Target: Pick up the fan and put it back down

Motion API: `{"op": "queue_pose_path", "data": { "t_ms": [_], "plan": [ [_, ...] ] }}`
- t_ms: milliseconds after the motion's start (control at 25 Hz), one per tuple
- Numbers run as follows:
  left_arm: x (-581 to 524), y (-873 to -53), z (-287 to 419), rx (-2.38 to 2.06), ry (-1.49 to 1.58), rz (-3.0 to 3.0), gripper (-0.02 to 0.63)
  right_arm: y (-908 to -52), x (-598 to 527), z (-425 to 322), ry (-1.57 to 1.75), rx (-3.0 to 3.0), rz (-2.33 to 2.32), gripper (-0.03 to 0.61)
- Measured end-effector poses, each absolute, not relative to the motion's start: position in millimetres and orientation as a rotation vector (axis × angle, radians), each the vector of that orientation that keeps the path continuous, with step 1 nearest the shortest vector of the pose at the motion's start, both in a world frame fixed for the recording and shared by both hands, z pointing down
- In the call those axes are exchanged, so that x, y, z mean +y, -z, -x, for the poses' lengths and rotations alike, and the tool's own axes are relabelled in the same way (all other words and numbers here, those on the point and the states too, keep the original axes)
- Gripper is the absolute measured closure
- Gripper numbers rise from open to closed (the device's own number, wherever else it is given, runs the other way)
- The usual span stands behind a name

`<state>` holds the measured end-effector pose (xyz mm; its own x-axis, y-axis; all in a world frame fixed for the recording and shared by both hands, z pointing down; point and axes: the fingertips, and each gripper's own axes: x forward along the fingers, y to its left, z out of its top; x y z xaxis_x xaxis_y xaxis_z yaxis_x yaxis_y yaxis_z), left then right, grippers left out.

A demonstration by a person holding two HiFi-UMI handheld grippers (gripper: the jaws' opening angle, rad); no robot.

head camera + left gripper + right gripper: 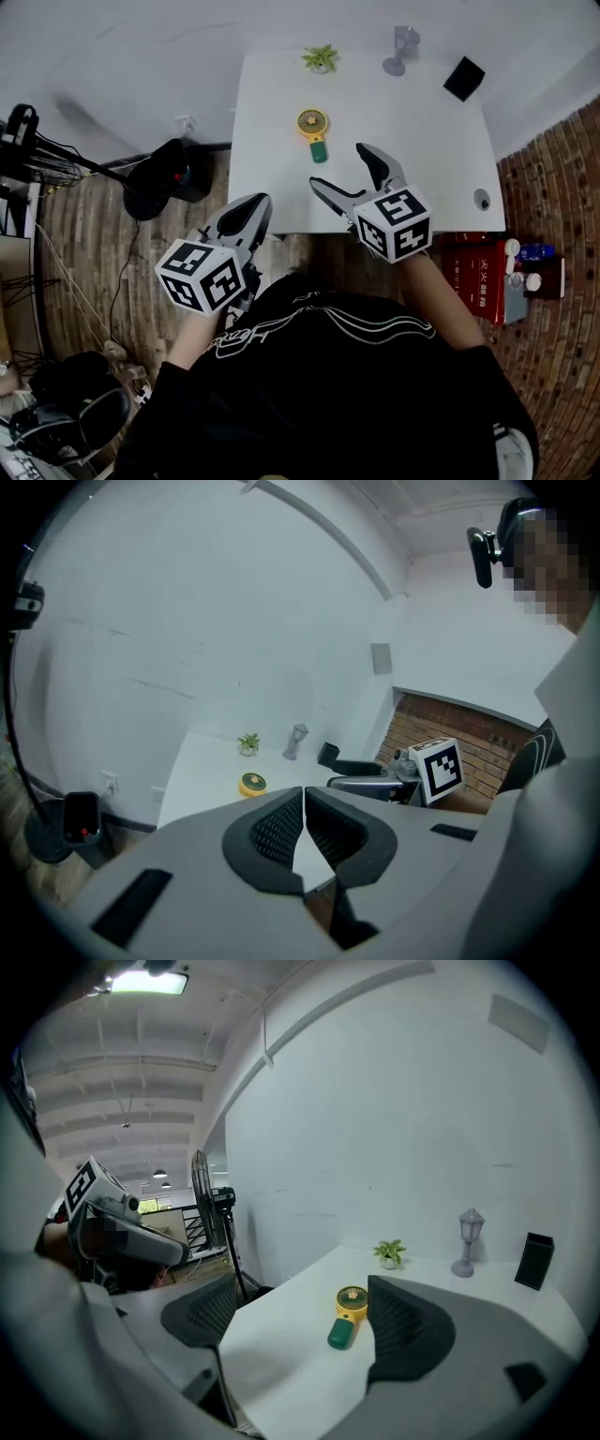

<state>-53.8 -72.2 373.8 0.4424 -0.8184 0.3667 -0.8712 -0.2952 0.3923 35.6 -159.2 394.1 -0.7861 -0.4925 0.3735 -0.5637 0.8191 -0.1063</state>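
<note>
Head view: the fan (314,131) lies flat mid-counter (272,187), head far, green handle near, just beyond the right gripper (342,169). The left gripper (251,211) hangs off the near edge.

Left gripper view: jaws pressed together, empty.

Right gripper view: jaws wide apart, empty, with the fan ahead between them.

Table (422,159): smooth, matt white
Fan (315,134): plastic, slight sheen
Wall (441,719): rough brick
Shirt (328,394): black cloth — matt

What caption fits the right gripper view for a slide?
Open right gripper faces yellow green-handled handheld fan lying on white table.
</note>
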Motion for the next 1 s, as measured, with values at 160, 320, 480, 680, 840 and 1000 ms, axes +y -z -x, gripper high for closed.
{"op": "queue_pose_path", "data": {
  "t_ms": [160,320,480,680,840,1000],
  "plan": [
    [-94.5,-380.5,72.2,-1.396,-0.148,-2.142,0.58,-414.5,-182.6,-22.4,-0.342,-2.615,-0.815,0.153],
    [-117.9,-388.3,94.0,-1.379,-0.174,-2.132,0.58,-433.7,-204.0,-10.4,-0.381,-2.559,-0.843,0.153],
    [-137.4,-396.7,113.5,-1.371,-0.187,-2.122,0.58,-452.5,-225.4,-0.9,-0.396,-2.506,-0.894,0.154],
    [-153.7,-406.1,131.3,-1.342,-0.196,-2.123,0.58,-480.7,-250.0,9.2,-0.407,-2.429,-0.955,0.153],
    [-165.6,-412.3,144.7,-1.329,-0.207,-2.125,0.58,-506.1,-262.3,14.1,-0.425,-2.375,-0.975,0.153],
    [-176.6,-417.7,153.9,-1.316,-0.216,-2.129,0.58,-535.2,-270.4,13.7,-0.461,-2.313,-0.991,0.158]
  ]
}}
